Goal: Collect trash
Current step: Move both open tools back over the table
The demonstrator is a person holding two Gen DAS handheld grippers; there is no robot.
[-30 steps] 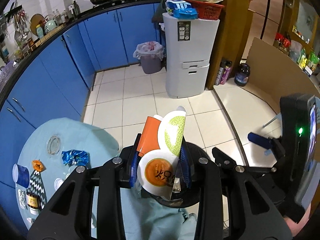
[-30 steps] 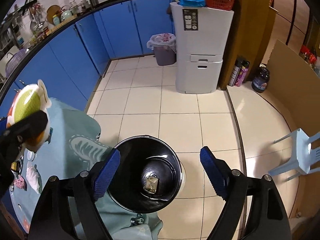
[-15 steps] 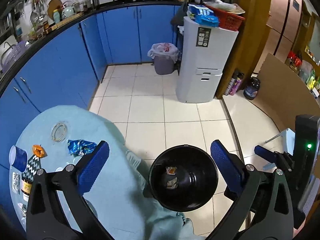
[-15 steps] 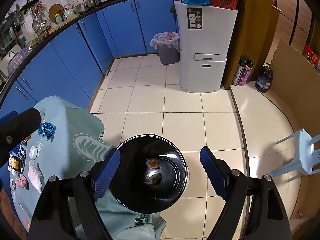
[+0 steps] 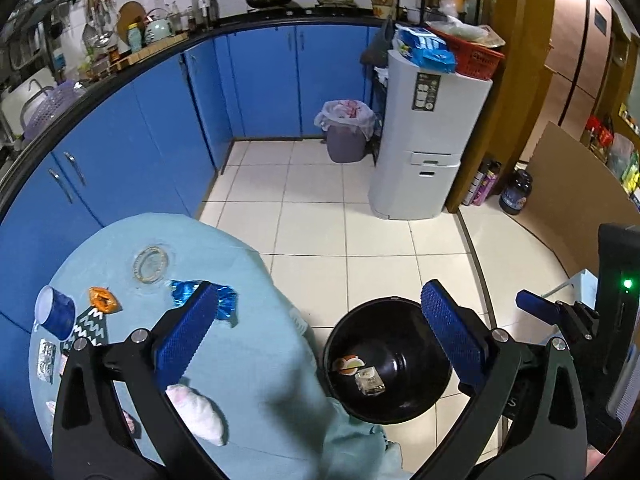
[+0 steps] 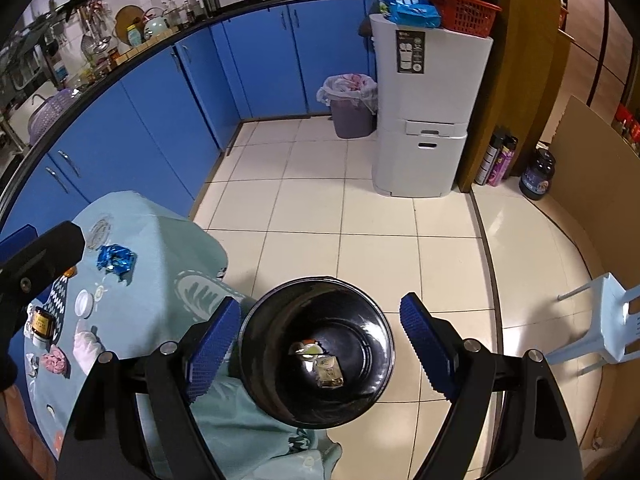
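Observation:
A black bin [image 5: 400, 400] stands on the floor against the teal-clothed table [image 5: 260, 360]. Inside it lie a round orange-and-white wrapper [image 5: 349, 364] and a small clear packet [image 5: 370, 384]. My left gripper [image 5: 320, 292] is open wide and empty, one finger over the table, the other over the bin's rim. A crumpled blue foil wrapper [image 5: 229, 305] lies partly behind that finger, with an orange wrapper [image 5: 104, 300] and a white tissue [image 5: 196, 412] nearby. My right gripper [image 6: 318, 308] hangs open and empty above the bin [image 6: 316, 404].
On the table stand a blue cup [image 5: 56, 312], a glass dish [image 5: 150, 264], a small jar [image 6: 40, 324] and a white lid [image 6: 85, 304]. Across the tiled floor are a lined waste bin [image 5: 346, 136], a tall white unit [image 5: 428, 140] and a white plastic chair [image 6: 600, 328].
My left gripper let go of the melon-print and orange wrappers, which now lie in the black bin. It then swung left toward the table. The right gripper stayed open over the bin.

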